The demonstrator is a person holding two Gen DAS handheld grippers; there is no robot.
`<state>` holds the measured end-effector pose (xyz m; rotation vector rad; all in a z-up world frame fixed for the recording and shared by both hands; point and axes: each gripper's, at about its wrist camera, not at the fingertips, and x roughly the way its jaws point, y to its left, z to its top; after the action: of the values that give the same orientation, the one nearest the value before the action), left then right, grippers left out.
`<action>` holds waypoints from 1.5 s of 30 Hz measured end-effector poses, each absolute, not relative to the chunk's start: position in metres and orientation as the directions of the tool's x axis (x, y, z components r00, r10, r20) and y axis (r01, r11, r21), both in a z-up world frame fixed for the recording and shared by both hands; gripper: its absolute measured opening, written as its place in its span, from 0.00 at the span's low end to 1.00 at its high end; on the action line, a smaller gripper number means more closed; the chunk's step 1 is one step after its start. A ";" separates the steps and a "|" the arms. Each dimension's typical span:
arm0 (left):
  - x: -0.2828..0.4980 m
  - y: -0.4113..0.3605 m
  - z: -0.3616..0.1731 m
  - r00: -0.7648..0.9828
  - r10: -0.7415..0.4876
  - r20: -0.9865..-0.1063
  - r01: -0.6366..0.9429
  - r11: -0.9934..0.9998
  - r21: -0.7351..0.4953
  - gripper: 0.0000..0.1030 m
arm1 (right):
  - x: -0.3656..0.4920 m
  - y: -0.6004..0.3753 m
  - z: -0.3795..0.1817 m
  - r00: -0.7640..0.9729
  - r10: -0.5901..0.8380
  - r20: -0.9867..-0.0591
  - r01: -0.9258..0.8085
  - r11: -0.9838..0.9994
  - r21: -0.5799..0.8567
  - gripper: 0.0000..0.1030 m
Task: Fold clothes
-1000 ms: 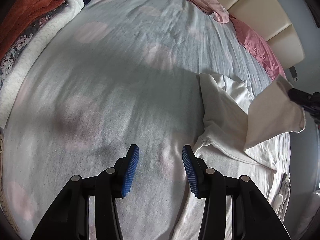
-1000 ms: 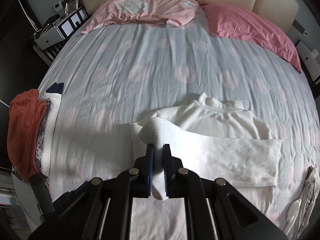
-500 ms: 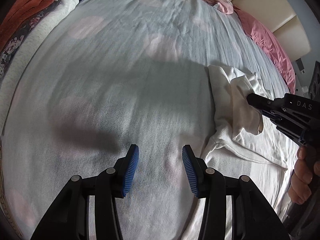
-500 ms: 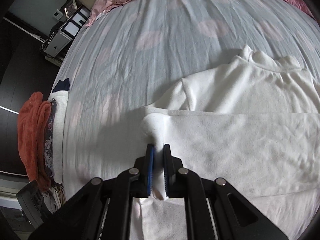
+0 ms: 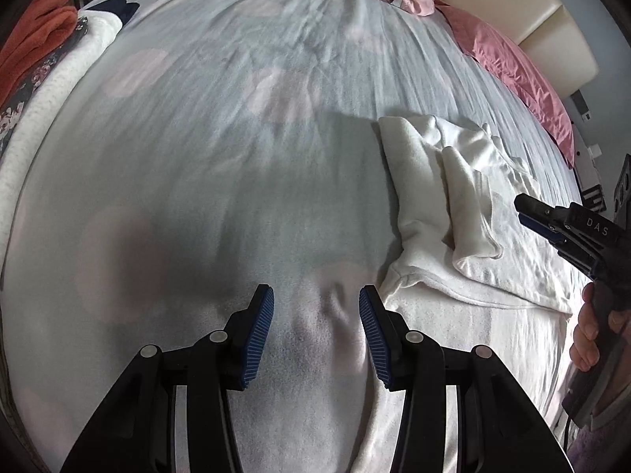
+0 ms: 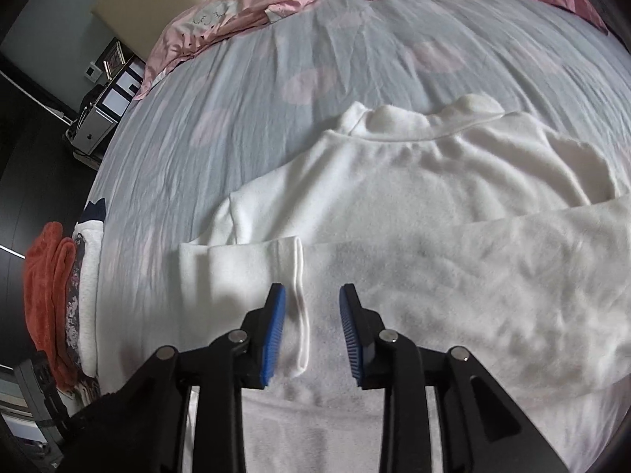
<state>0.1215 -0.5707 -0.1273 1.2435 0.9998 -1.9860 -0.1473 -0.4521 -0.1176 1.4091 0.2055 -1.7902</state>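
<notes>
Left wrist view: steep downward look along its own fingers [image 5: 260,327] at the bed [image 5: 221,149], close to the sheet, headboard [image 5: 544,19] at top right. Right wrist view: also angled down, nearer still, right over the white sweater [image 6: 414,205], pillows [image 6: 236,15] along the top. Shared: the sweater [image 5: 434,181], the pink pillows [image 5: 512,67], and the folded pile [image 5: 47,63] at bed's left edge [image 6: 59,299]. Left view catches the right gripper [image 5: 526,213] at its right edge.

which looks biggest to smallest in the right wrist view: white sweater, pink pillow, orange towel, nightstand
1. white sweater, fills most of the frame, also nearest
2. pink pillow
3. orange towel
4. nightstand
The pillow and nightstand lie farther off, so their true sizes are unsure.
</notes>
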 end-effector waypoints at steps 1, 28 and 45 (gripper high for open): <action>0.120 -0.569 -0.126 -0.397 -0.090 -0.913 0.780 -0.558 -0.284 0.46 | -0.144 -0.453 -0.114 -0.039 -0.512 -0.858 0.703 -0.625 0.340 0.27; 0.095 -0.540 -0.120 -0.376 -0.042 -0.926 0.695 -0.673 -0.252 0.46 | -0.094 -0.329 -0.101 -0.035 -0.383 -0.923 0.759 -0.611 0.225 0.12; 0.120 -0.440 -0.116 -0.259 -0.029 -0.966 0.657 -0.738 -0.154 0.46 | -0.124 -0.021 -0.134 -0.119 -0.229 -0.966 0.362 -0.916 0.172 0.27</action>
<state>0.1202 -0.4398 -0.1158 1.5496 0.7664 -2.0429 -0.1236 -0.0213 -0.1341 1.7731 0.1467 -2.0883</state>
